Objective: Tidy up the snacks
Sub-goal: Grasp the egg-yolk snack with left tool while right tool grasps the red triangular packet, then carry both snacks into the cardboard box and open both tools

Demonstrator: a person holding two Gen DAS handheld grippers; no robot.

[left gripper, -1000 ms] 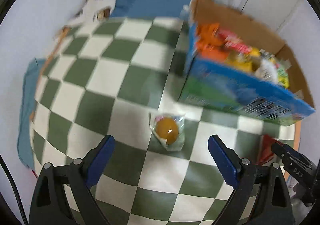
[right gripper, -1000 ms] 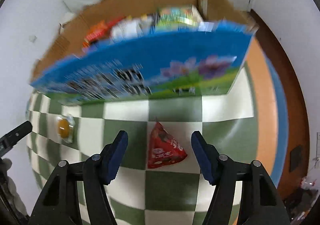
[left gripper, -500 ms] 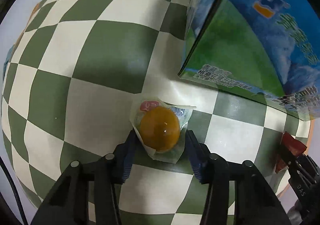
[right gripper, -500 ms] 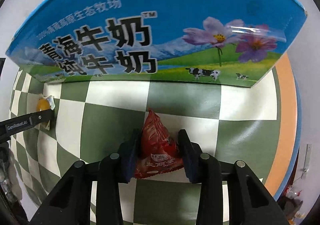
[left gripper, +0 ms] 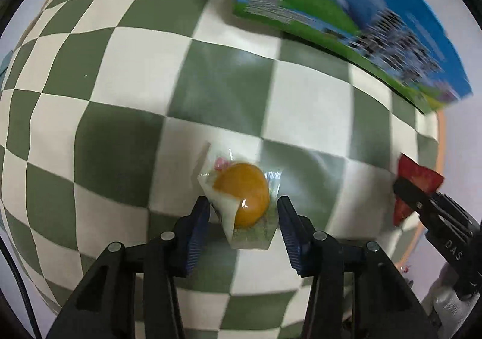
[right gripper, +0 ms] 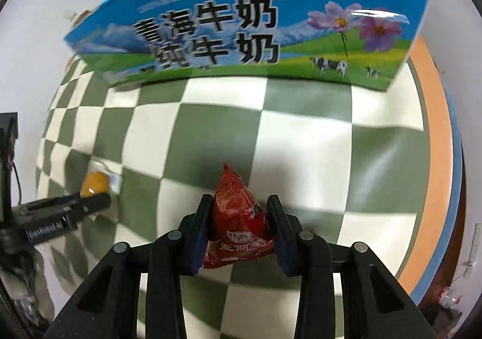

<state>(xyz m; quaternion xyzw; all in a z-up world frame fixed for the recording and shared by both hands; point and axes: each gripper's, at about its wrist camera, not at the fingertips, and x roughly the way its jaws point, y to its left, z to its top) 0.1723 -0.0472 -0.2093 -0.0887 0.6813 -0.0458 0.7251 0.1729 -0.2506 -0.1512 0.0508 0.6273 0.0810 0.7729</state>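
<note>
My left gripper (left gripper: 242,209) is shut on a clear-wrapped orange jelly snack (left gripper: 244,191) and holds it above the checked cloth. My right gripper (right gripper: 239,209) is shut on a red triangular snack packet (right gripper: 238,218), also held off the cloth. The jelly snack (right gripper: 95,184) and the left gripper (right gripper: 75,203) show at the left of the right wrist view. The red packet (left gripper: 417,182) in the right gripper (left gripper: 421,197) shows at the right of the left wrist view. The blue and green milk carton box (right gripper: 247,29) stands behind; its inside is hidden.
The green and white checked cloth (left gripper: 120,98) covers the table. The box (left gripper: 346,7) stands at the far right in the left wrist view. An orange and blue table rim (right gripper: 433,134) runs along the right side. White wall lies behind the box.
Both grippers have risen from the cloth with their snacks and pulled back from the box. A second ago both were open above the snacks; they closed on them.
</note>
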